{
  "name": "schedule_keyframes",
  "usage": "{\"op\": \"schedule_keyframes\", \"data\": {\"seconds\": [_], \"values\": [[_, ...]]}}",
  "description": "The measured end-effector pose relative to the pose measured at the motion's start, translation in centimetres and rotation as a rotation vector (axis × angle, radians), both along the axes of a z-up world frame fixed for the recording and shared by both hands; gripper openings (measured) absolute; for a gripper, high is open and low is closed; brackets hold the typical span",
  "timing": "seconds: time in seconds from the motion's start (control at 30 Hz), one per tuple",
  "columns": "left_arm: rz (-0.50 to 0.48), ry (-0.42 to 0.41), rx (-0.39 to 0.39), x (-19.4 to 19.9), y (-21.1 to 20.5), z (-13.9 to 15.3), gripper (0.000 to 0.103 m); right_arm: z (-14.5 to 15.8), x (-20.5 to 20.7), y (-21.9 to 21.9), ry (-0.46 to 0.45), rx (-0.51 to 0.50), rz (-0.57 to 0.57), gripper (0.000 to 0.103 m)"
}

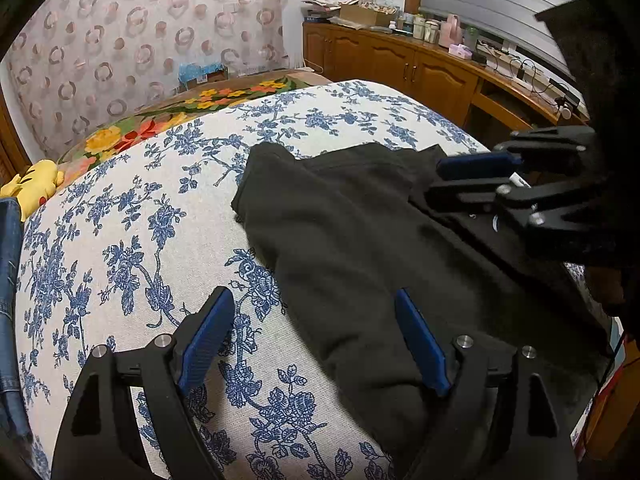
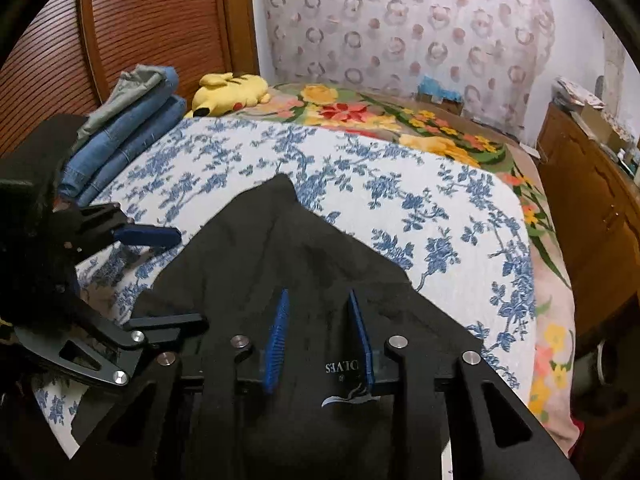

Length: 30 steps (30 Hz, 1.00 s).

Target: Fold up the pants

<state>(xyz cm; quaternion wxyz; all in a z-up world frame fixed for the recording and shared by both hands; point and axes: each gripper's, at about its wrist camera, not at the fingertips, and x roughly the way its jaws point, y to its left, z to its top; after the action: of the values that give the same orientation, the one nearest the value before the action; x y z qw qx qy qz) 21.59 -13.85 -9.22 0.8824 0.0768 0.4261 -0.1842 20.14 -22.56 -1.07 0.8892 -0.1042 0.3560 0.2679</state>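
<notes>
1. The black pants (image 1: 360, 240) lie partly folded on my blue-flowered bedspread (image 1: 120, 240), toward the near edge of the bed, a pointed corner reaching out across the cloth.
2. My left gripper (image 1: 316, 336) is spread wide, holding nothing; one blue pad sits over bare bedspread, the other over the pants' edge.
3. My right gripper (image 2: 320, 336) hangs over the pants with its jaws parted around a white-lettered label (image 2: 340, 368); I cannot tell whether the pads touch the fabric.
4. Each gripper shows in the other's view, close together over the same end of the garment.
5. Folded jeans (image 2: 128, 136) are stacked at the far left corner, with a yellow plush toy (image 2: 232, 92) just beside them.
6. A bright floral blanket (image 2: 400, 120) lies beyond the bedspread, before a ring-patterned curtain (image 1: 140, 32).
7. A cluttered wooden cabinet (image 1: 420, 68) runs along the right.
</notes>
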Motion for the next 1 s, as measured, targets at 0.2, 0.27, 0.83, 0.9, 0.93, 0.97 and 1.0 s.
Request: {"op": "schedule_keyframes", "data": {"seconds": [0.2,0.27,0.83,0.9,0.93,0.97,1.0], "values": [[0.000,0.000,-0.001,0.0,0.0,0.0,0.084,-0.9,0.7,0.3,0.015,-0.041,0.006,0.026],[0.000,0.000,-0.001,0.0,0.0,0.0,0.084,-0.9,0.7,0.5,-0.003,-0.066,0.005,0.019],[0.000,0.000,0.000,0.0,0.0,0.0,0.084,0.5,0.3,-7.0,-0.031,0.053,-0.189,0.007],[0.000,0.000,0.000,0.0,0.0,0.0,0.084,0.4,0.3,-7.2,-0.036,0.039,-0.219,0.008],[0.000,0.000,0.000,0.0,0.0,0.0,0.084,0.4,0.5,-7.2,-0.036,0.029,-0.233,0.011],[0.000,0.000,0.000,0.0,0.0,0.0,0.084,0.4,0.7,-7.3,-0.034,0.026,-0.249,0.021],[0.000,0.000,0.000,0.0,0.0,0.0,0.084,0.3,0.8,-7.4,-0.028,0.035,-0.259,0.024]]}}
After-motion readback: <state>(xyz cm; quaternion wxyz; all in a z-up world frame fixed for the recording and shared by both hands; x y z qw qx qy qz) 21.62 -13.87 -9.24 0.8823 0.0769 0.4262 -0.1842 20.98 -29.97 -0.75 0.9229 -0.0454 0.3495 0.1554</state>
